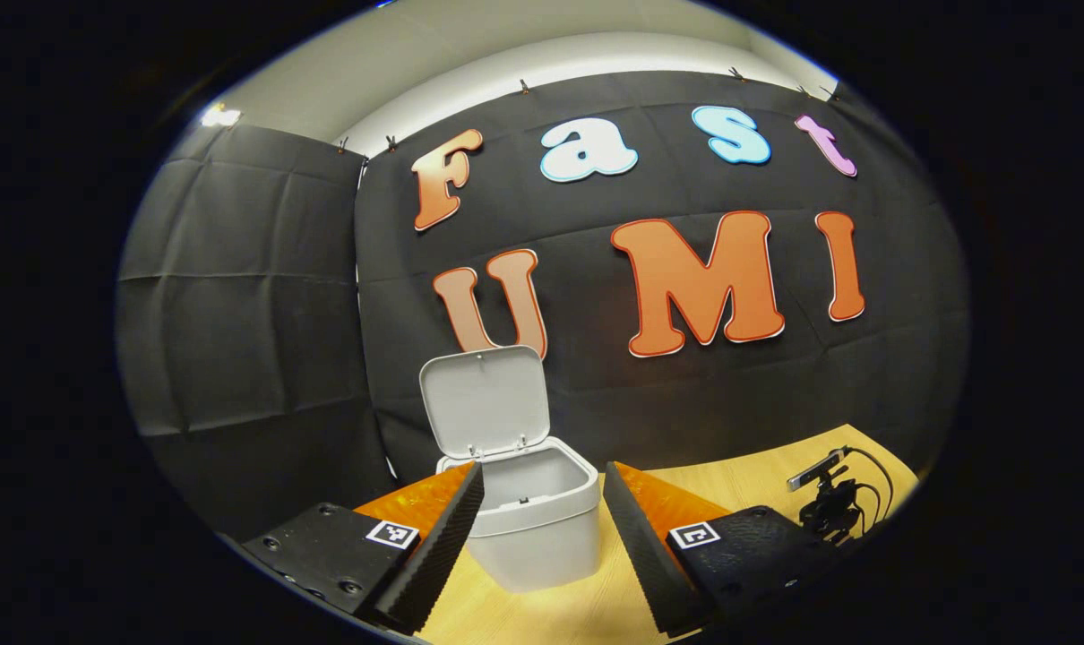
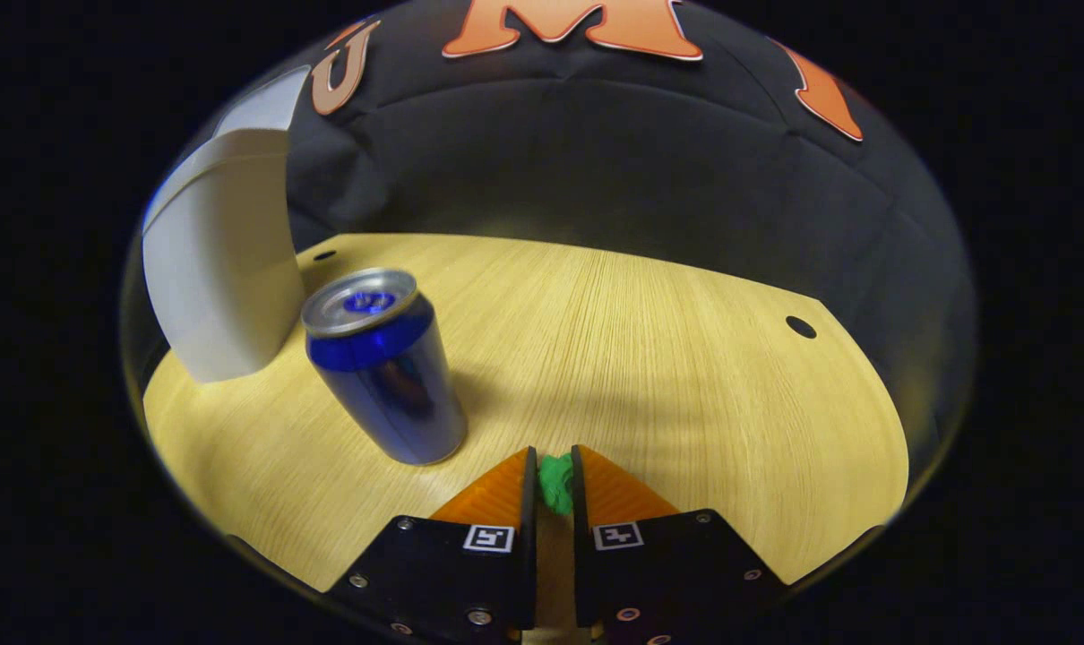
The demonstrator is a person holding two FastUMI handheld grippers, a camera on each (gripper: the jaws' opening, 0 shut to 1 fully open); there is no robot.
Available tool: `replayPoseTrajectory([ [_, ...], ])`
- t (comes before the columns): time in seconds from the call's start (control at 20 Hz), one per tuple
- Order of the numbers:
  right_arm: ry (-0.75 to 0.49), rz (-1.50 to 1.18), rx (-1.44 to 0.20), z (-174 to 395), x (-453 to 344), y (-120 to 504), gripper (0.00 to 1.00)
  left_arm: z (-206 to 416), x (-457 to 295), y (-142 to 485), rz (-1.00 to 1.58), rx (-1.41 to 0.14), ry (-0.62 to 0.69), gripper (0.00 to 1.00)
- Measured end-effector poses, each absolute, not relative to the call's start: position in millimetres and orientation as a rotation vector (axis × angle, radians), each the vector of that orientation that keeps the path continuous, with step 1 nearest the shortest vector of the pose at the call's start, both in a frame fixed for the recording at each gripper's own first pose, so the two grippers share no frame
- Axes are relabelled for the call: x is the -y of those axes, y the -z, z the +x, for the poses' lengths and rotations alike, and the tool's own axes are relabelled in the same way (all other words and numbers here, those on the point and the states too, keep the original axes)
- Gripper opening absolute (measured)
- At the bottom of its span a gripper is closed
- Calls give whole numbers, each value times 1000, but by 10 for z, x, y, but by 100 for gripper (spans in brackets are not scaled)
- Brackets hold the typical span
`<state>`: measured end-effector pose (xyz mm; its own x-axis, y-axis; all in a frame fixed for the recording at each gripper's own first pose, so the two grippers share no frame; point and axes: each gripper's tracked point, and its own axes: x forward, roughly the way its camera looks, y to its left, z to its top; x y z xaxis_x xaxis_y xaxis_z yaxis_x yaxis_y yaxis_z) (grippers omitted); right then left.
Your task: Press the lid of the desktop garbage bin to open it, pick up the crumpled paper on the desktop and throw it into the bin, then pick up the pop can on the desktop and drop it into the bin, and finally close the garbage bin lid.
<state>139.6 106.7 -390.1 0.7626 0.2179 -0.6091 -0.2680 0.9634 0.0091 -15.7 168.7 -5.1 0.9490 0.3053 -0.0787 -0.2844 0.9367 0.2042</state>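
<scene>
My right hand-held gripper [image 2: 555,479] pinched the green crumpled paper [image 2: 555,481], soft and light, near the surface's front edge. The pop can [image 2: 385,367] stood beside the bin [image 1: 533,520], lid up. My left hand-held gripper [image 1: 542,528] was wide open.

White bin [image 1: 542,524] lid up, blue can [image 2: 385,367] upright, green paper [image 2: 555,481] pinched.

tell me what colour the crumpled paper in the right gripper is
Green; the crumpled paper shows best in the right gripper view, pinched in the right gripper.
</scene>
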Motion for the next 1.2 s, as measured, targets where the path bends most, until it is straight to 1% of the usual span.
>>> replayPoseTrajectory([
  [0.25, -244, -37, -567, 1511, -964, 3431, 17, -114, -1622, 95, 162, -108, -282, 87],
  [0.5, -265, -9, -449, 1589, -986, 2775, 17, -149, -1633, 102, 133, -94, -280, 86],
  [0.65, -307, -4, -405, 1553, -1089, 2402, 17, -193, -1678, 100, 112, -83, -288, 86],
  [0.7, -317, -15, -380, 1556, -1116, 2278, 17, -211, -1699, 95, 108, -79, -291, 87],
  [0.9, -363, -11, -302, 1468, -1268, 1732, 17, -326, -1823, 138, 79, -73, -317, 86],
  [1.2, -466, 44, -177, 1379, -1737, 817, 17, -479, -2043, 184, 53, -62, -362, 87],
])
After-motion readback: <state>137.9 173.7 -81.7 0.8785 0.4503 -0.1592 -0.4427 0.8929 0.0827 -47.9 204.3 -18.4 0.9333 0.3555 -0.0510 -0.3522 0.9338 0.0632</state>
